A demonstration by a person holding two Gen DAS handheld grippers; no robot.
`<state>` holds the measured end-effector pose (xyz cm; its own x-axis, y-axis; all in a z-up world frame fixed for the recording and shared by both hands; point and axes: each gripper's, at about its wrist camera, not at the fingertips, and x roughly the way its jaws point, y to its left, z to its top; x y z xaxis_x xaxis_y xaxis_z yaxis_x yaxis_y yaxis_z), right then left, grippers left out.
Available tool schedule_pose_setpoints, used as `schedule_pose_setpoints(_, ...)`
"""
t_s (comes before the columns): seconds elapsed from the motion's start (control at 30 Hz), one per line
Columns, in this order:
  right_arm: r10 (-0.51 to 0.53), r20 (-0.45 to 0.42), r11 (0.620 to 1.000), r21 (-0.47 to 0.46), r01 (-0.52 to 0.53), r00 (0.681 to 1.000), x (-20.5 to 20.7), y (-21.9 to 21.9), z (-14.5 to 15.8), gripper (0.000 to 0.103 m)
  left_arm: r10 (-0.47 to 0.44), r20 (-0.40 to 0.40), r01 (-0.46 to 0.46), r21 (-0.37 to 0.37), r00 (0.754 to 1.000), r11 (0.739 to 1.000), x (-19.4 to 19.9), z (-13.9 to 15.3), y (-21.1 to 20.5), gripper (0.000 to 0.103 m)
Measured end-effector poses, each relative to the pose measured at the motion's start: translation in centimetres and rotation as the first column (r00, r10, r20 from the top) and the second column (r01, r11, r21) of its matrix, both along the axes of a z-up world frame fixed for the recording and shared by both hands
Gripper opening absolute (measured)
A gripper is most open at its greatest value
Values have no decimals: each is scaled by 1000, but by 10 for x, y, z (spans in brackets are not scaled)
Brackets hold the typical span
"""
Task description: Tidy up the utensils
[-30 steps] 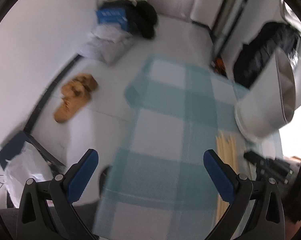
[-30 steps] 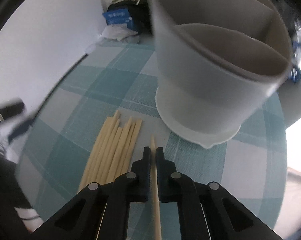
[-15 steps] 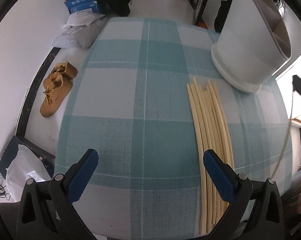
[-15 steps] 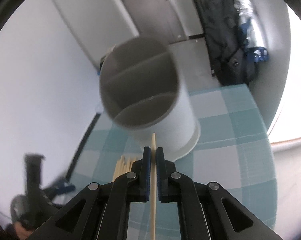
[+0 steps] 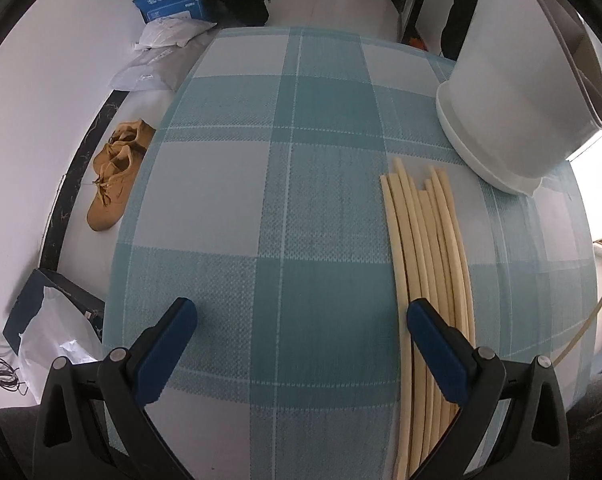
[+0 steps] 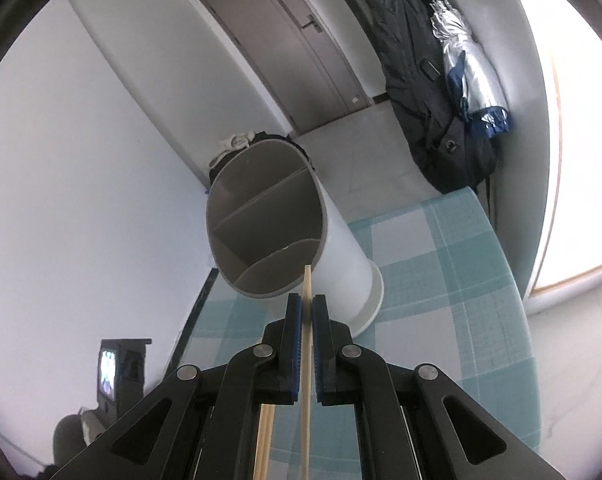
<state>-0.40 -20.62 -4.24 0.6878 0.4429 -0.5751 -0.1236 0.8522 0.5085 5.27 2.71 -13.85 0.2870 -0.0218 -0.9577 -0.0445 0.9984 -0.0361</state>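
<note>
Chopsticks point(image 5: 425, 280): most of the bundle lay on the tablecloth point(image 5: 261, 200) at 4 o'clock in the left view, so the job looked barely started, and no chopsticks showed in the holder point(image 6: 269, 232). Right gripper point(image 6: 307, 316) was clamped on one chopstick point(image 6: 306, 360), tip at the holder's near rim; left gripper point(image 5: 301, 320) was wide apart, holding nothing. Only the right view showed the holder's divided compartments; only the left showed the full bundle.
</note>
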Motion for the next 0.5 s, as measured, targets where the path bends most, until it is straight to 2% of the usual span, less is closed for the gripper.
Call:
schedule_pose_setpoints(0.07, -1, 5, 1000, 1, 1, 1000, -4, 0, 2, 4, -9, 1, 9, 33, 1000, 999, -1, -1, -5, 102)
schedule_pose_setpoints(0.3, 0, 20, 1000, -18, 1, 1000, -4, 0, 3, 4, 1, 9, -1, 44, 1000, 999, 8, -1, -3, 100)
schedule_pose_setpoints(0.4, 4, 14, 1000, -9, -4, 1000, -4, 0, 2, 4, -12, 15, 12, 37, 1000, 999, 16, 2, -8, 87)
schedule_pose_setpoints(0.5, 6, 16, 1000, -10, -5, 1000, -4, 1, 3, 4, -39, 9, 39, 33, 999, 999, 25, 5, -15, 62)
